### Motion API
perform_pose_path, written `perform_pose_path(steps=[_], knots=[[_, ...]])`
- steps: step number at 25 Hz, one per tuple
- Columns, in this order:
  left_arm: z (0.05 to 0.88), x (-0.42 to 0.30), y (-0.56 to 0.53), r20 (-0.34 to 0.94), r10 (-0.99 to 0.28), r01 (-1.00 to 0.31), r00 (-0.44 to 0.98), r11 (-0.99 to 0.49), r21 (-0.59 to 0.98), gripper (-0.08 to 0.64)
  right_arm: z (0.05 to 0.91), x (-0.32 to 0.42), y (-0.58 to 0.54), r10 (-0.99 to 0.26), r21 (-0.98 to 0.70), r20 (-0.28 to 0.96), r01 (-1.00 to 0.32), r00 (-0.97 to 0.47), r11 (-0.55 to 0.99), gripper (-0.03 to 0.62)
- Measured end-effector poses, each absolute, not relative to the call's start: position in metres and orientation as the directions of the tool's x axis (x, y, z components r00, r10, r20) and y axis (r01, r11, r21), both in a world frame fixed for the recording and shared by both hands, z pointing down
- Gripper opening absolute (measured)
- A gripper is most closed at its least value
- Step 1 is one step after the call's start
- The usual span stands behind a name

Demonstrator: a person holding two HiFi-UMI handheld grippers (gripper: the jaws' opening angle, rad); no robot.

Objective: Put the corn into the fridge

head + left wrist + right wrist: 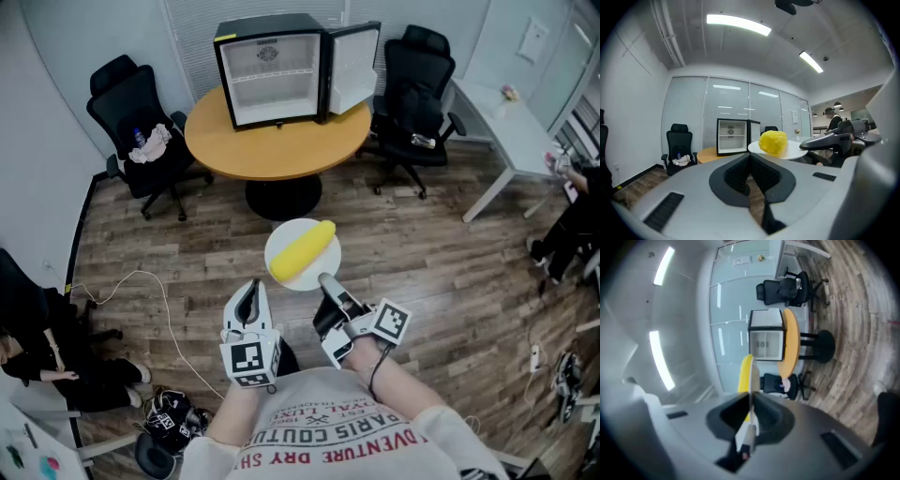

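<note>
The right tool [330, 284] is clamping the near rim of a round white plate [323, 269], its jaws closing flat on the thin edge, and the plate is reaching out level ahead of it, above the floor [422, 253]. The corn [302, 251] is lying on that plate just beyond the jaw tips, a bright yellow cob slanting across the disc, its blunt end looking knobbly from the left gripper view. The left tool [249, 300] is hanging just beside the plate on its left, touching nothing, its dark ribbed pads [737, 176] pressing together with nothing between them. Well ahead, a boxy black mini fridge [275, 75] is standing on a round wooden worktop [281, 145], its door [354, 66] standing wide open to the right and its pale interior facing the tools. Black office chairs [141, 122] are flanking the worktop on the wood-plank floor.
</note>
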State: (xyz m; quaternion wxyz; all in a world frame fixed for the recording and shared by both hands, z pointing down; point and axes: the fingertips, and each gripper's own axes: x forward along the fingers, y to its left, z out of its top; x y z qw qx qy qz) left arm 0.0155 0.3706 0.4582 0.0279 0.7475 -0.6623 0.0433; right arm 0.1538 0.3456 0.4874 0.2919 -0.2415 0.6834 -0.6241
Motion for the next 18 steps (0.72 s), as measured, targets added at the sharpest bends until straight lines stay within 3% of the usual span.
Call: perform_pose_path(steps=[18], knots=[[0.466,0.024,0.355,0.106,-0.977,-0.983,0.185,-0.185,0.012,0.032,0.501,0.155,0.335,-0.707,-0.998,-0.053,0.016,-0.706,0.059,0.043]])
